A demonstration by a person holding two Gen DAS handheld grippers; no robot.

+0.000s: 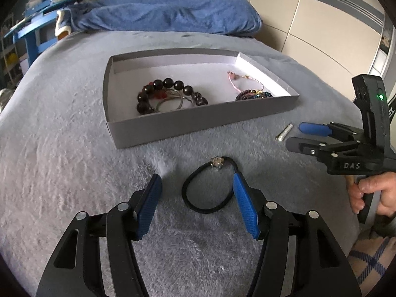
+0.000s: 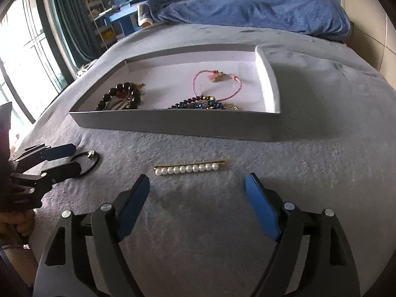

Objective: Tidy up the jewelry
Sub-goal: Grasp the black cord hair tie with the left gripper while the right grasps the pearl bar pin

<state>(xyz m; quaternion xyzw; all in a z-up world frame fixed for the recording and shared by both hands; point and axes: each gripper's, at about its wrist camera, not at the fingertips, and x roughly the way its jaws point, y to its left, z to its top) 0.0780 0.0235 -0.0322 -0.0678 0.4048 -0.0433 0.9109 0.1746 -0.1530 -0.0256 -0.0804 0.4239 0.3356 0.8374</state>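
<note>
A black hair tie [image 1: 188, 199] with a small metal charm [image 1: 217, 162] lies on the grey bed cover. My left gripper [image 1: 196, 177] stands open just over it, with the loop between its blue pads and the right pad above the band's right side. From the right wrist view, a gold pin with a row of pearls [image 2: 188, 168] lies just ahead of my right gripper [image 2: 197, 177], which is wide open with nothing between its pads. Behind both sits a shallow grey tray [image 1: 198, 123] holding dark bead bracelets [image 1: 168, 84], a pink cord bracelet [image 2: 215, 86] and a blue beaded piece [image 2: 198, 105].
A blue pillow [image 1: 173, 12] lies at the head of the bed. Blue shelves [image 1: 32, 32] stand at the far left, a wardrobe [image 1: 309, 24] at the right and a window [image 2: 27, 49] with a green curtain on the left. The bed edge drops away near the person's hand [image 1: 366, 193].
</note>
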